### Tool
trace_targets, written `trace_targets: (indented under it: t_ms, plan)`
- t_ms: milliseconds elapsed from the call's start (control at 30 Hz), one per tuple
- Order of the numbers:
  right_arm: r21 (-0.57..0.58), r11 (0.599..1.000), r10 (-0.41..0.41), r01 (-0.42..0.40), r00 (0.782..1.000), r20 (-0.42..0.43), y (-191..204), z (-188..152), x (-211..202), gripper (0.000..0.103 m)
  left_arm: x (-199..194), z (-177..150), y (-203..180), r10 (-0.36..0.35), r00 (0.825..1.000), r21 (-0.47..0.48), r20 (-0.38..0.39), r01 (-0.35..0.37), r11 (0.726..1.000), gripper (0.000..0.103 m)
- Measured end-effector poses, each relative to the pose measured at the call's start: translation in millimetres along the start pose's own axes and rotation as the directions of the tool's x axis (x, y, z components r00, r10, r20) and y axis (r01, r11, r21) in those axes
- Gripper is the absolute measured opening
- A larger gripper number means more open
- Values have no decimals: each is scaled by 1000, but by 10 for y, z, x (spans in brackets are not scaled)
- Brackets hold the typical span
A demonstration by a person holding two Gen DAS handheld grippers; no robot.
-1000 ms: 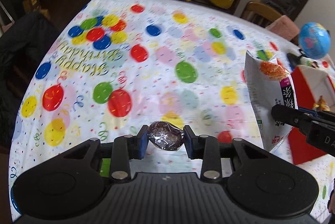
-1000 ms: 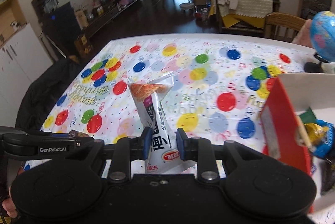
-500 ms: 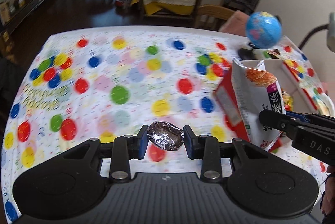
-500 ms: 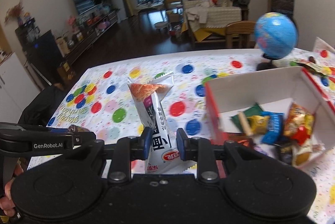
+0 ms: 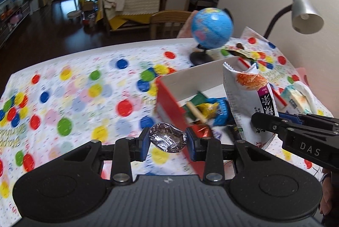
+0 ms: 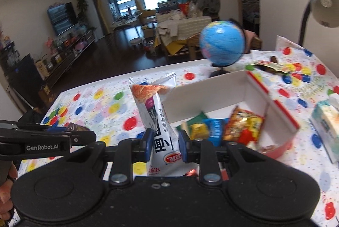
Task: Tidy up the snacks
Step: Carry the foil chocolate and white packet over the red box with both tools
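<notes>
Showing tissue pack (image 6: 325, 127) only in R view; L jaws grip foil snack (image 5: 168, 138), R jaws pouch (image 6: 157, 119).

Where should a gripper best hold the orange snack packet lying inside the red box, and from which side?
Grip the orange snack packet across its raised upper edge, coming from above: the red box is open on top, its walls block the sides, and other snacks crowd it on the left.

Black matte left gripper (image 5: 168, 140), blue pads on fingers (image 5: 144, 142), silver screws, right gripper (image 6: 165, 144) alike, white "GenRobot.AI" and "DAS" lettering
</notes>
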State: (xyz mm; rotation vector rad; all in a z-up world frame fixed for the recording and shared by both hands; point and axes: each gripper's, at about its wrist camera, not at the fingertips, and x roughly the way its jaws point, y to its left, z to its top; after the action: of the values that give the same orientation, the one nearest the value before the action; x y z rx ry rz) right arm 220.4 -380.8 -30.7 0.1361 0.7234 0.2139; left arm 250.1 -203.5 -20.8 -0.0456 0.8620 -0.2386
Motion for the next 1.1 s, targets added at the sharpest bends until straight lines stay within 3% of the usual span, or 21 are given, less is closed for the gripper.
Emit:
trace_targets:
  t_ms: [200,533,833,1100]
  plan:
    - [31,999,-39,39,999,6,-394,32,-17,24,233,125,-361,-24,1000,41,-12,24,999,34]
    - [57,993,-104,103,995,1,-904,195,262,24,791,314,-638,10,998,55,-61,-7,998,34]
    - [19,995,-93,93,995,-26,-1041,250,652,24,1282,390,-723,34,992,77,-117,-25,997,35]
    - [31,997,-67,70,992,-106,-1097,113,956,24,1627,358,-765,58,983,109,-176,-39,993,35]
